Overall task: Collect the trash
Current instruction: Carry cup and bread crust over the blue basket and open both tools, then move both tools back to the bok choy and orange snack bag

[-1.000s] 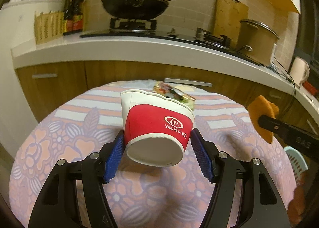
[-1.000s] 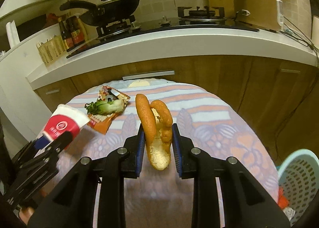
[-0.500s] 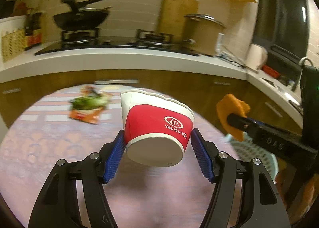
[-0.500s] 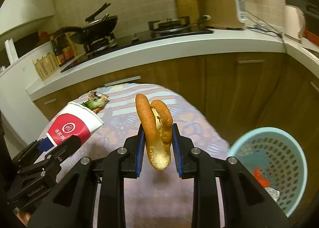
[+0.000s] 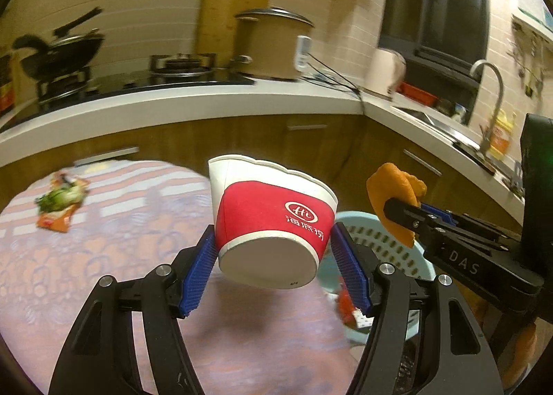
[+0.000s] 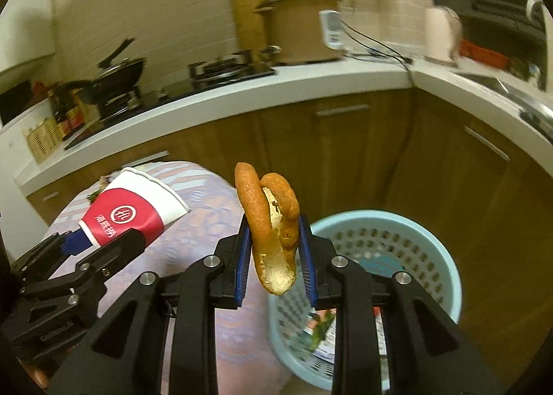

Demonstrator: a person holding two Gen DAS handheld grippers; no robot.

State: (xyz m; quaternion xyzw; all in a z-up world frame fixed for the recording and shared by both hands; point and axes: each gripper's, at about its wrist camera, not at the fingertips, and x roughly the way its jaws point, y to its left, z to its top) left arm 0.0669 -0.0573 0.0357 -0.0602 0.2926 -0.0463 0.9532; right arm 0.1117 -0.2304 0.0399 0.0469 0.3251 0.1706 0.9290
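My left gripper (image 5: 274, 270) is shut on a red and white paper cup (image 5: 269, 218), held tilted above the table's right side. The cup also shows in the right wrist view (image 6: 128, 210). My right gripper (image 6: 273, 256) is shut on a piece of fried dough (image 6: 271, 222), held above the left rim of a light blue trash basket (image 6: 414, 232). The dough also shows in the left wrist view (image 5: 394, 201), as does the basket (image 5: 380, 239). A snack wrapper with green vegetable scraps (image 5: 60, 201) lies on the table at the far left.
The round table has a purple floral cloth (image 5: 121, 256). The basket stands on the floor right of the table and holds some trash. Behind it are wooden cabinets (image 6: 345, 153) under a white counter with a stove, wok, pot and kettle.
Both grippers have swung to the right with their loads. The basket has come into view below them, and the wrapper has slid to the far left.
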